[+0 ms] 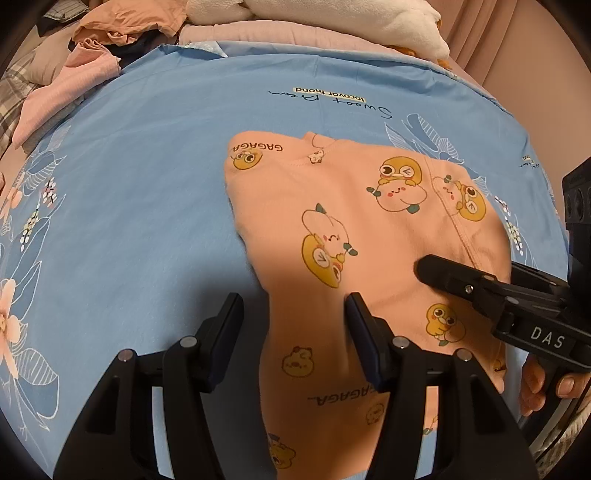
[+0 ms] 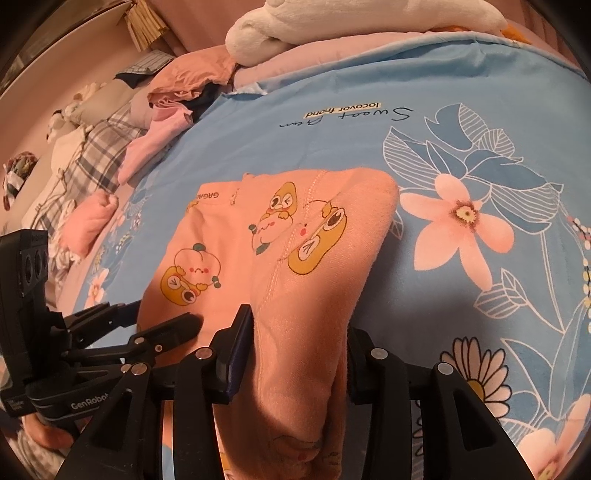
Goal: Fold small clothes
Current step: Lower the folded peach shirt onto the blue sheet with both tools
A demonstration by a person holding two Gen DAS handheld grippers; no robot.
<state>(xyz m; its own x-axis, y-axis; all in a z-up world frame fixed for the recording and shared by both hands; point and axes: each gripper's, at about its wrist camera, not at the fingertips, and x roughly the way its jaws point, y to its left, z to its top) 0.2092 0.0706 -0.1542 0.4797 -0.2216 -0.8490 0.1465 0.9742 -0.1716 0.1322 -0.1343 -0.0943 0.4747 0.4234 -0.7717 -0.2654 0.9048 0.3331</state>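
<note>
Looking down the left gripper [image 1: 293, 328], we see its jaws standing roughly half apart with a strip of the peach garment [image 1: 354, 221] running between them; the right-hand pad lies against the cloth, the left-hand pad stands clear over the blue bedsheet [image 1: 129, 192], so nothing is pinched there. The right gripper [image 2: 299, 354] straddles a raised fold of the same garment; its jaws have crept a little wider, and cloth fills the gap, yet we cannot tell whether the pads press it, since the far pad is hidden behind the fold. The garment lies on the bed near the centre of both views, its printed ducks and peaches facing up, its near end cut off by the frame at 6 o'clock. From the left wrist view only the right gripper's fingertips and part of a hand [image 1: 535, 380] show at 4 o'clock. A heap of pink clothes [image 1: 92, 40] sits at 11 o'clock, too crumpled to sort out. White plush bedding [image 2: 332, 26] at 12 o'clock is cropped by the lens edge.
</note>
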